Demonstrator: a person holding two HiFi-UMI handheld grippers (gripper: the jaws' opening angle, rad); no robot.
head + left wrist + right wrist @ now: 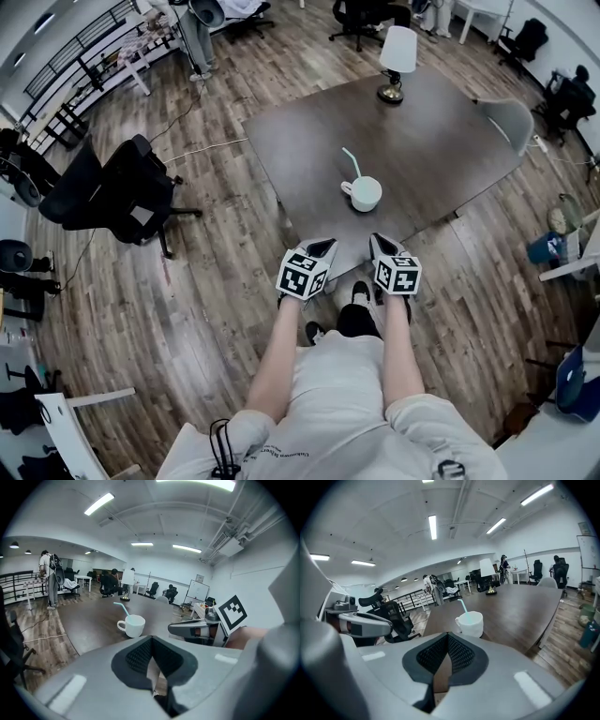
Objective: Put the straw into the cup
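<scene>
The pale turquoise straw (352,161) stood in the white cup (365,194), its lower end inside and its upper part leaning out over the rim away from the handle side. The cup was a handled mug, upright on the dark brown desk (441,141), not far in from the edge nearest the person. A table lamp (397,61) with a white shade stood by the desk's far edge, well apart from the cup. Short of the near edge, the left gripper (322,247) and right gripper (379,242) were held side by side, each pointing at the cup, each with its jaws closed together on nothing. A black office chair (112,192) stood on the wooden floor off the desk's left side.
</scene>
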